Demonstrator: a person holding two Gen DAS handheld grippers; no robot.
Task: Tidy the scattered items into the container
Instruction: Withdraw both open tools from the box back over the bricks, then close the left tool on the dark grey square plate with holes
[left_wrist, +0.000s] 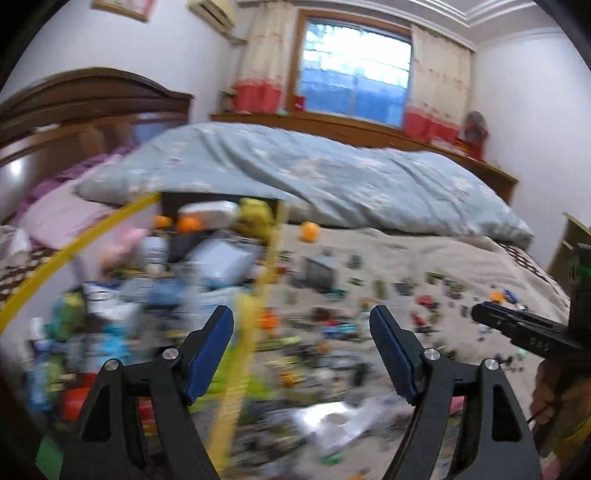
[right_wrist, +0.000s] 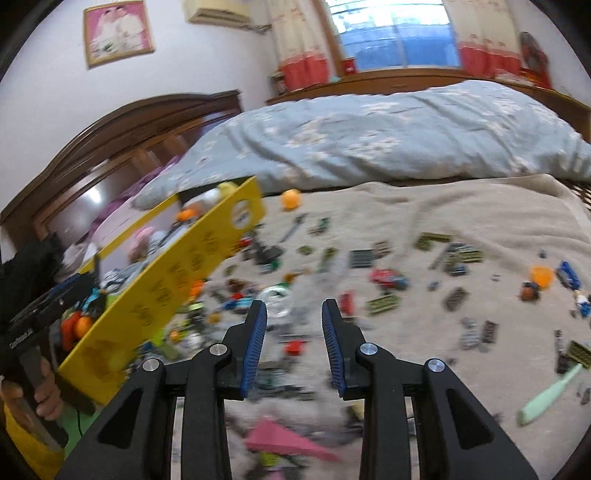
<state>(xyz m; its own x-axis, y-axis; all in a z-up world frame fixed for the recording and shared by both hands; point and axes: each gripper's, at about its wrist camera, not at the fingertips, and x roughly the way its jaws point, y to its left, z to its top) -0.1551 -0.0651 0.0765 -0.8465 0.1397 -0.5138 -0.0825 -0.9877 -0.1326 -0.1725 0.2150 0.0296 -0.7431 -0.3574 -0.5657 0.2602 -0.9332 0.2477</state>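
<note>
Both views are blurring w/ motion. The left gripper (left_wrist: 301, 321) is hanging over the bed w/ jaws standing wide apart, nothing btwn them. The right gripper (right_wrist: 294, 314) is showing jaws partly apart, gap empty, pads touching nothing.

The yellow box (right_wrist: 173, 284) is sitting on the left side of the bed, its near wall tilting toward the right-wrist view; it's already holding mixed toys, incl. orange balls and a pink soft toy.

Small toy bricks (right_wrist: 384, 277) are lying scattered across the beige blanket (right_wrist: 461, 206), right of the box. An orange ball (right_wrist: 291, 199) is sitting at the far edge, near the blue quilt (right_wrist: 369, 136). A pale green bat (right_wrist: 546, 395) is lying near right.
</note>
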